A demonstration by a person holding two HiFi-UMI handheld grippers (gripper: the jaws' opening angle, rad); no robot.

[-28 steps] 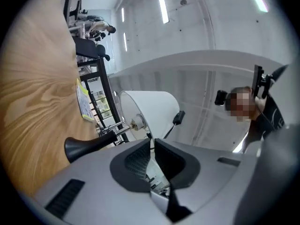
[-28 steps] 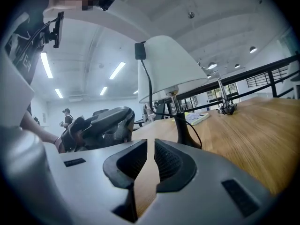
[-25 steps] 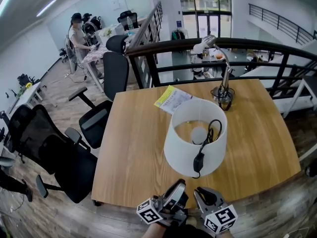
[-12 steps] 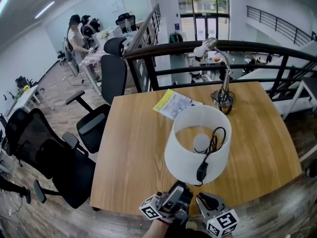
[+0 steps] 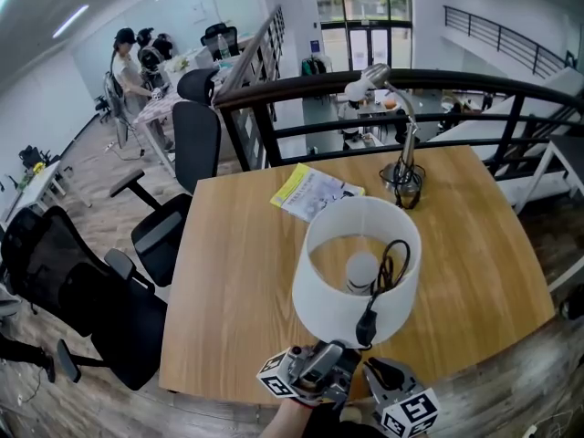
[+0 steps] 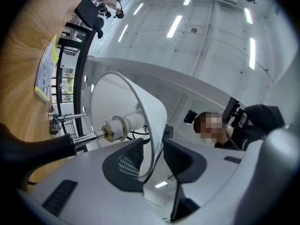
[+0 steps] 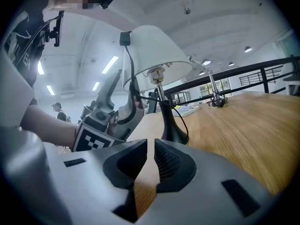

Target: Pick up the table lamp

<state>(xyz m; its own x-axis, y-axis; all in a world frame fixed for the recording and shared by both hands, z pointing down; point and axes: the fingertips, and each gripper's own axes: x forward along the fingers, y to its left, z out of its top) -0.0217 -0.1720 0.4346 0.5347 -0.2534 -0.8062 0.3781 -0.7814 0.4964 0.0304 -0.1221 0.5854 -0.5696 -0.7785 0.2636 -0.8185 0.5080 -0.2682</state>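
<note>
Rising toward the table lamp (image 5: pixel 330 310), the left hand-held gripper (image 6: pixel 153 159) had set its jaws, just narrowing from wide, astride the shade (image 6: pixel 140 102) rim without pinching yet. The lamp stood on the counter (image 5: pixel 233 272), unlifted. The right hand-held gripper (image 7: pixel 149 161) stayed closed and empty.

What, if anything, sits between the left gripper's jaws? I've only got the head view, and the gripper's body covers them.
Observer: The lampshade's lower rim stands between the left gripper's jaws. They have just been closing in, but the pads aren't pressing it.
Operator: And the right gripper?
Observer: The right gripper is shut on nothing and faces the lamp.
Operator: Is the lamp off the table?
Observer: No, its black base rests on the table.
</note>
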